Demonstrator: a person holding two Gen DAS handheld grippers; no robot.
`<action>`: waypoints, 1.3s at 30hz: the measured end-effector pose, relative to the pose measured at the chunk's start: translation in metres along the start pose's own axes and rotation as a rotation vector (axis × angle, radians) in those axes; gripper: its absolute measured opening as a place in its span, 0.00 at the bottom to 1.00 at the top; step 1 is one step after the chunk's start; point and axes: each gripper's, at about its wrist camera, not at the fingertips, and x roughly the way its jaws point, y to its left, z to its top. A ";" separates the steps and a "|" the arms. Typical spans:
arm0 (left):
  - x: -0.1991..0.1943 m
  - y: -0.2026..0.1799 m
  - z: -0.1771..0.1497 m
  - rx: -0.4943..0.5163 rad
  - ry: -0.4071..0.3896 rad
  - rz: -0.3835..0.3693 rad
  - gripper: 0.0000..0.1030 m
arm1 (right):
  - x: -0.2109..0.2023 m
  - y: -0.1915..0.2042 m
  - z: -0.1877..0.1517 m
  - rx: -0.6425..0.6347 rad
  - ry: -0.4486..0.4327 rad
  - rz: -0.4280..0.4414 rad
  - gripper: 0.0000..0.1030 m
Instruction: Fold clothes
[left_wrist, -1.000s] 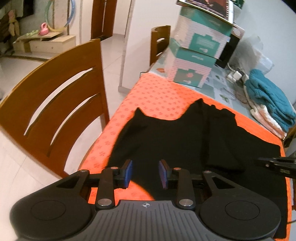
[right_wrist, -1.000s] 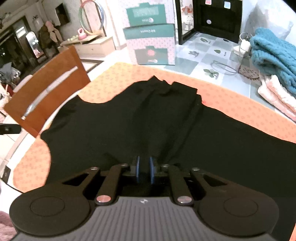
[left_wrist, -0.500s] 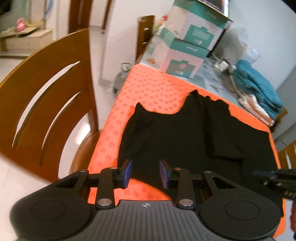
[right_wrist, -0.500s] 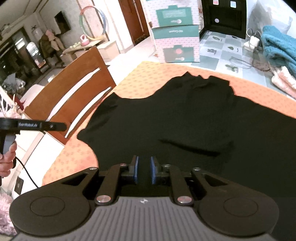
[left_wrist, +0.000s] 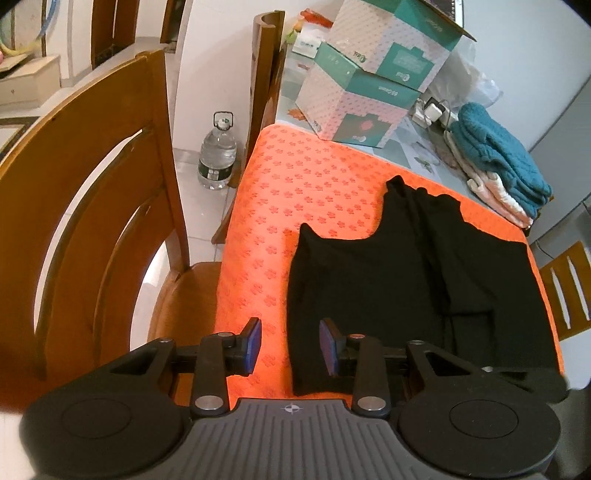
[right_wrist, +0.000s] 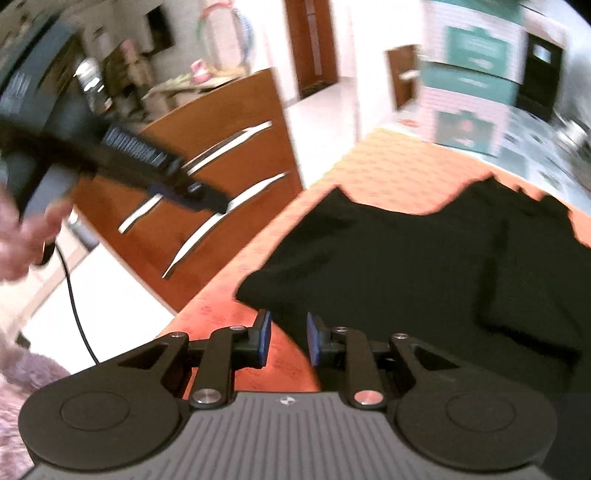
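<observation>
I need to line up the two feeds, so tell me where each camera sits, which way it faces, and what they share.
Left wrist: on the left tool, jaws open and empty, looking down the orange cloth over the black garment toward stacked boxes.
Right wrist: on the right tool, jaws just opening and empty, above the garment's near corner, facing a wooden chair; the person's hand shows.
Shared: garment, cloth, boxes, chair.

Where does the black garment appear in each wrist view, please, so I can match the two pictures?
Left wrist view: the black garment lies right of centre on the orange cloth.
Right wrist view: the garment fills the centre and right.
Shared landmark: the stacked pink-and-teal boxes, beyond the cloth's far edge in both.
</observation>
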 end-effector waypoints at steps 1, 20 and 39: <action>0.001 0.002 0.002 -0.002 0.004 -0.006 0.37 | 0.008 0.007 0.003 -0.029 0.004 0.000 0.24; 0.040 0.018 0.015 -0.136 0.112 -0.185 0.56 | 0.057 0.060 0.009 -0.311 0.004 -0.127 0.07; 0.122 0.008 0.047 -0.390 0.116 -0.232 0.10 | -0.020 0.023 0.024 -0.071 -0.118 -0.121 0.07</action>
